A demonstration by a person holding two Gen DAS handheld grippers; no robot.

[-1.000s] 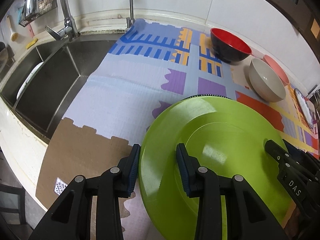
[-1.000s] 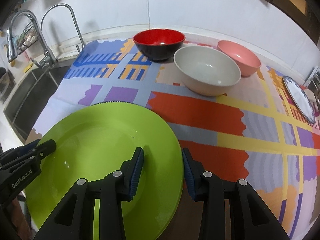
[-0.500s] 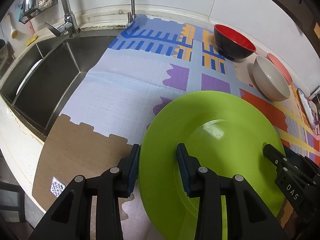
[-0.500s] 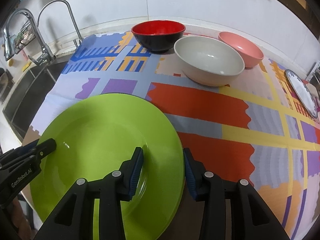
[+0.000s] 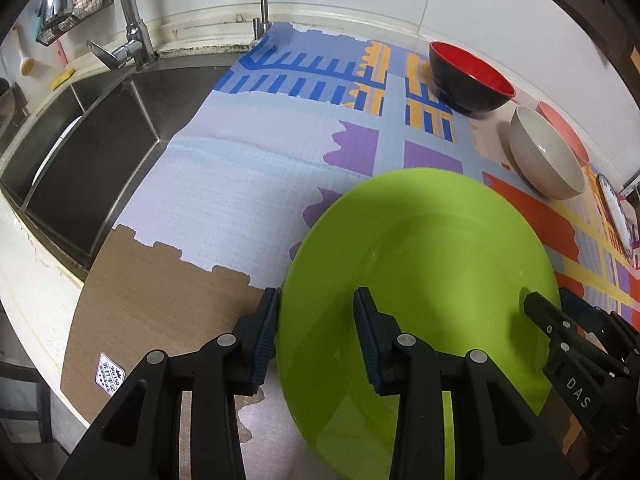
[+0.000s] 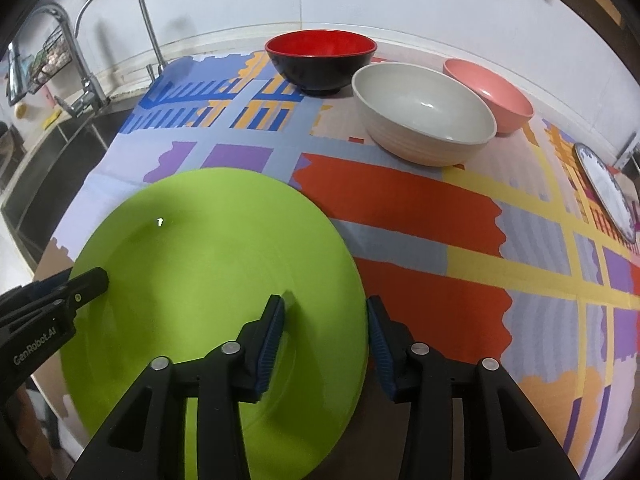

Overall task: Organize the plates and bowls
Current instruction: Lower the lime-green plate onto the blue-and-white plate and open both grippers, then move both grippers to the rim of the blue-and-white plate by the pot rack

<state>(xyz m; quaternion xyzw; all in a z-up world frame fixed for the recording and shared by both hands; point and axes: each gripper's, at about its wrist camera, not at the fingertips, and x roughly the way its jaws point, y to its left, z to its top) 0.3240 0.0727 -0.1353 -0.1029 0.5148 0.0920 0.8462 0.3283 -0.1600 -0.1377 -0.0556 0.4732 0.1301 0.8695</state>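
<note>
Left wrist view showed the left gripper (image 5: 316,332) astride the left rim of a green plate (image 5: 420,272) in the lower middle of the frame, one pad outside the edge, the other over the plate's face. Its jaws were opening, a gap visible on the inner side, so the rim sat between them without being pinched. At lower right the right gripper (image 5: 556,312) reached in from the opposite rim.

Right wrist view had that gripper (image 6: 326,338) straddling the plate's (image 6: 208,264) right edge low in the frame, rim between the pads and neither pad clearly pressing. The plate lay low over a patterned mat (image 6: 400,204). Along the top stood a red bowl (image 6: 320,60), a grey bowl (image 6: 424,112) and a pink bowl (image 6: 492,92); a patterned plate (image 6: 604,188) sat at the right edge.

Judging by its glossy face, the green plate looked stiff, light and slippery; the thin rim seemed the only hold, best taken at two opposite points, kept level
</note>
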